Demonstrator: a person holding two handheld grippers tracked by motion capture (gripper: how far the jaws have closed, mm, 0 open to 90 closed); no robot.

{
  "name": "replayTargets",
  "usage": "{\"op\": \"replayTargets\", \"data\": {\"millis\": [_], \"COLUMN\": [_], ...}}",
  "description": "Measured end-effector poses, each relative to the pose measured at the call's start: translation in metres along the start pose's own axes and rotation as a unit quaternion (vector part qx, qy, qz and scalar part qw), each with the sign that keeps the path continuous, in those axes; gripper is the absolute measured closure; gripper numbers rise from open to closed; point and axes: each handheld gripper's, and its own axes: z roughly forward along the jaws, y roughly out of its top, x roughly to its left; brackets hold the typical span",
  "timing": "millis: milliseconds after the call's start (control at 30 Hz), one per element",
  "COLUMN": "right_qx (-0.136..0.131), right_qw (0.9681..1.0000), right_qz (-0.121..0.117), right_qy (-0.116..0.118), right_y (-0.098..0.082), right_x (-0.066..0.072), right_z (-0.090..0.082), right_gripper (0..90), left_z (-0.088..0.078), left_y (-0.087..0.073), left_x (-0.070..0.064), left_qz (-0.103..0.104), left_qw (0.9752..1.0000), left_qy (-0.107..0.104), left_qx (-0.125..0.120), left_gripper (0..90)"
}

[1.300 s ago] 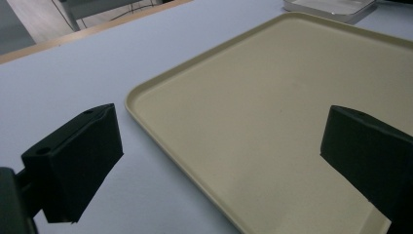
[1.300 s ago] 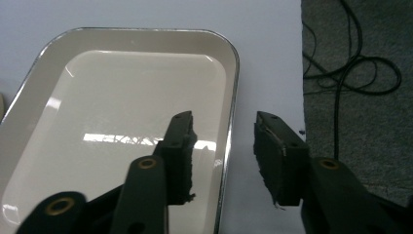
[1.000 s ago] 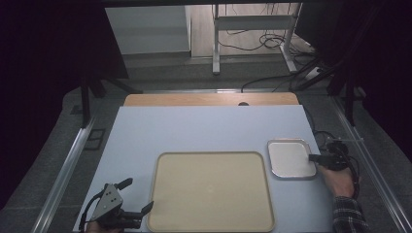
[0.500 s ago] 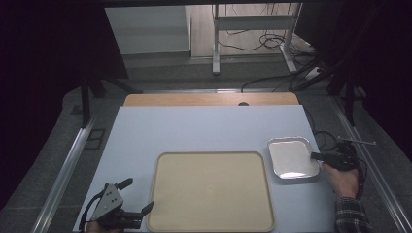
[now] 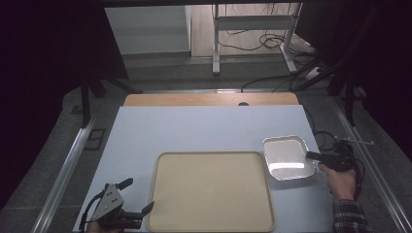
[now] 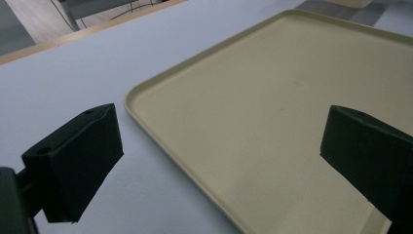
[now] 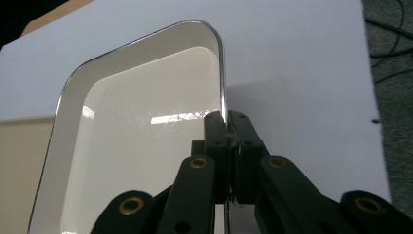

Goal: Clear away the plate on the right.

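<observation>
The counter (image 5: 204,128) is pale blue, with a wooden strip along its far edge. The tray (image 5: 211,190), a beige rectangle with rounded corners, lies flat on the counter's near middle and holds nothing.

Just beside the tray's far right corner is the pan (image 5: 287,157), a small shiny metal dish with a white inside, tilted, its left rim over the tray's right edge. The right tongs (image 5: 315,156) are clamped on the pan's right rim, the 2 jaws pressed together on the thin metal edge (image 7: 225,124). A hand (image 5: 336,179) in a plaid sleeve holds them.

The left tongs (image 5: 133,200) sit by the tray's near left corner, jaws wide apart, gripping nothing; 1 jaw is over the tray, 1 over the bare counter.
</observation>
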Motion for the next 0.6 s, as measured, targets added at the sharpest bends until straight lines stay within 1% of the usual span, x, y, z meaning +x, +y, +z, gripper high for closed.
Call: {"op": "replayTargets", "data": {"millis": [33,100,133,167,200,267,300,333,367,400,467,500,533,567,600], "right_qx": [0.000,0.000,-0.001,0.000,0.000,0.000,0.002,0.002,0.004,0.004,0.006,0.009,0.009,0.012,0.012], "right_qw": [1.0000,1.0000,0.9999,0.9997,0.9996,0.9995,0.9992,0.9992,0.9989,0.9989,0.9987,0.9984,0.9984,0.9979,0.9979], "right_qz": [-0.001,-0.003,-0.005,-0.008,-0.010,-0.013,-0.019,-0.019,-0.024,-0.024,-0.026,-0.027,-0.027,-0.029,-0.029], "right_qy": [0.008,0.009,0.014,0.023,0.027,0.030,0.036,0.036,0.039,0.039,0.044,0.049,0.049,0.056,0.056], "right_y": [-0.001,-0.001,-0.002,-0.003,-0.003,-0.003,-0.004,-0.004,-0.005,-0.005,-0.005,-0.006,-0.006,-0.008,-0.008], "right_x": [0.004,0.006,0.009,0.014,0.017,0.020,0.026,0.026,0.031,0.031,0.036,0.040,0.040,0.045,0.045], "right_z": [0.000,0.001,0.001,0.002,0.002,0.003,0.005,0.005,0.007,0.007,0.009,0.011,0.011,0.013,0.013], "right_gripper": [87.7,87.7,87.7,87.7,87.7,87.7,87.6,87.6,87.6,87.6,87.5,87.4,87.4,87.3,87.3], "left_z": [0.000,0.000,0.000,0.000,0.000,0.000,0.000,0.000,0.000,0.000,0.000,0.000,0.000,0.000,0.000], "left_y": [0.000,0.000,0.000,0.000,0.000,0.000,0.000,0.000,0.000,0.000,0.000,0.000,0.000,0.000,0.000], "left_x": [0.000,0.000,0.000,0.000,0.000,0.000,0.000,0.000,0.000,0.000,0.000,0.000,0.000,0.000,0.000], "left_qz": [0.000,0.001,0.001,0.001,0.001,0.001,0.001,0.001,0.000,0.000,0.001,0.001,0.001,0.001,0.001], "left_qw": [1.0000,1.0000,1.0000,1.0000,1.0000,1.0000,1.0000,1.0000,1.0000,1.0000,1.0000,1.0000,1.0000,1.0000,1.0000], "left_qy": [0.000,0.000,0.000,0.000,0.000,0.000,0.000,0.000,0.000,0.000,0.000,0.000,0.000,0.000,0.000], "left_qx": [0.000,0.000,0.000,0.000,0.000,0.000,0.000,0.000,0.000,-0.001,-0.001,-0.001,-0.001,0.000,0.000], "left_gripper": [1.3,1.3,1.3,1.3,1.3,1.3,1.3,1.3,1.3,1.3,1.3,1.3,1.3,1.3,1.3]}}
